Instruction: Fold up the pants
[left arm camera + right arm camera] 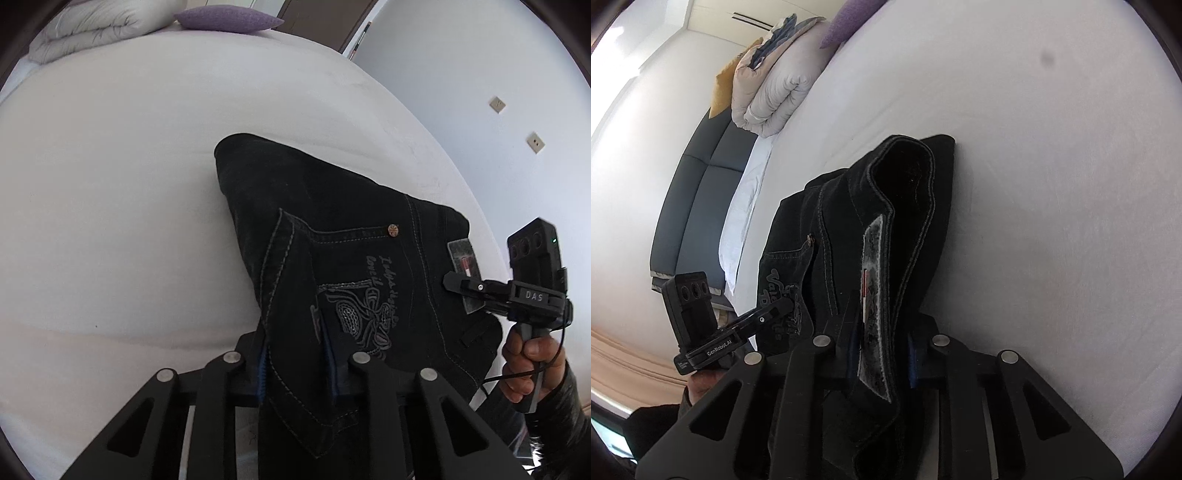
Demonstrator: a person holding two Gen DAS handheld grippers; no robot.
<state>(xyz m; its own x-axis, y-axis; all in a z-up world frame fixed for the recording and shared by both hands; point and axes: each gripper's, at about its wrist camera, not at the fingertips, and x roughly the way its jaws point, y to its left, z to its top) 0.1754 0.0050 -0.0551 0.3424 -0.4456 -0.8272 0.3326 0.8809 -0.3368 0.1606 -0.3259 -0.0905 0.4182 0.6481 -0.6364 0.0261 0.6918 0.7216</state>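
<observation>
The black jeans (332,236) are lifted off the white bed, with a back pocket with grey embroidery (362,306) facing the left wrist camera. My left gripper (295,354) is shut on the pocket end of the jeans. My right gripper (461,284) is shut on the waistband by the grey leather patch (463,258). In the right wrist view, the right gripper (882,347) clamps the waistband and patch (873,295), and the jeans (905,206) hang forward. The left gripper (775,310) shows at the lower left, gripping the pocket area.
The white mattress (129,184) fills most of both views. A folded white duvet (88,29) and a purple pillow (225,18) lie at the head end. A dark blue headboard (690,206) and white wall with sockets (496,105) border the bed.
</observation>
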